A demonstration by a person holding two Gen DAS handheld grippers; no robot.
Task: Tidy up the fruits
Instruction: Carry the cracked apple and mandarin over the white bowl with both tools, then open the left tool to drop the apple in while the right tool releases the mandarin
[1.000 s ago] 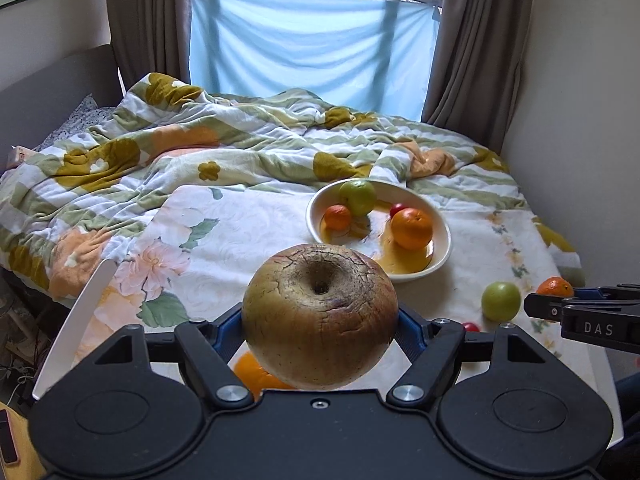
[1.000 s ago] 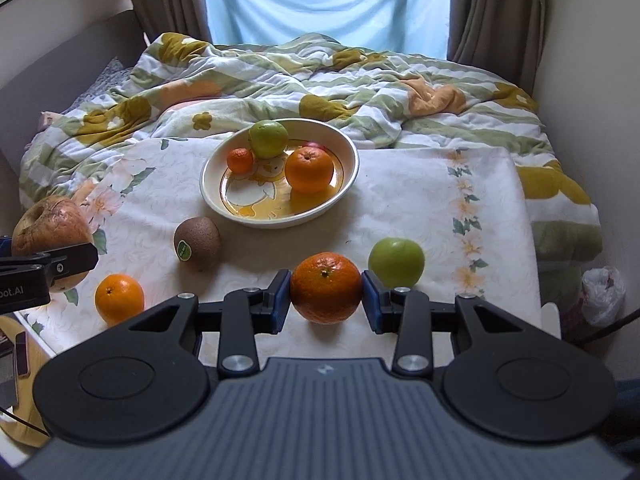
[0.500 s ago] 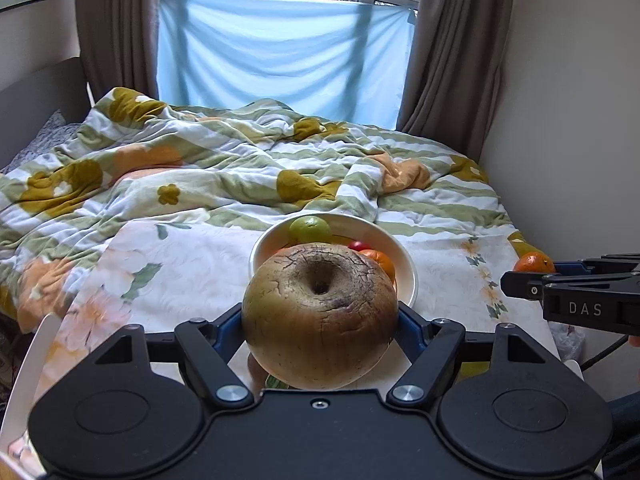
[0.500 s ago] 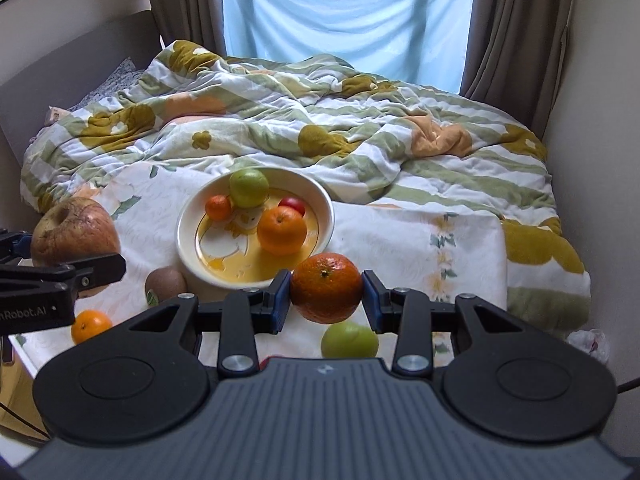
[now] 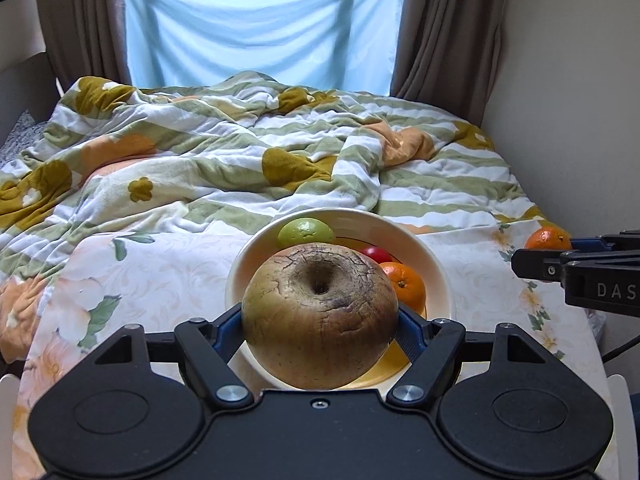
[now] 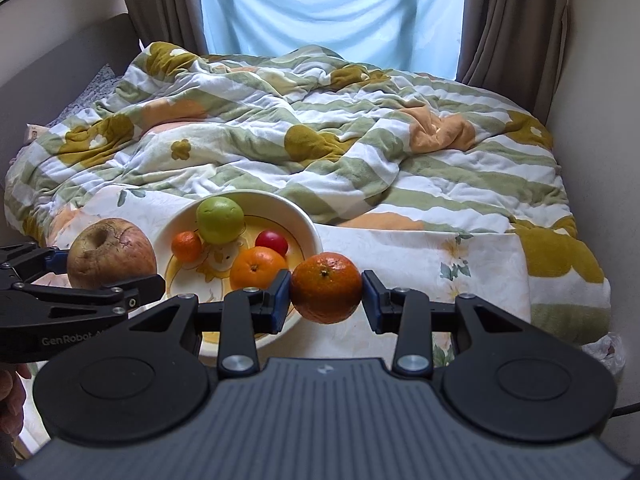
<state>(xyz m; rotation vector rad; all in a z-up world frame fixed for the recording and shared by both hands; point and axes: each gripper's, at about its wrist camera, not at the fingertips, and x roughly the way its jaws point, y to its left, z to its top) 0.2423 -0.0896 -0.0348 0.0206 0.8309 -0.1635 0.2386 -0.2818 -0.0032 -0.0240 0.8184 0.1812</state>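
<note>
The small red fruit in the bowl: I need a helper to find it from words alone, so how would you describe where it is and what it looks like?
On the flowered cloth at the foot of the bed stands a cream bowl with a yellow inside. The small red fruit lies in it, right of the green apple and just behind the large orange. It is the bowl's only red piece, glossy, about as small as the little orange.

I see a rumpled striped quilt [image 5: 248, 168] across mid-frame, a pale blue sheet [image 5: 260, 20] over the window at top, brown curtains [image 6: 516, 28] flanking it.
</note>
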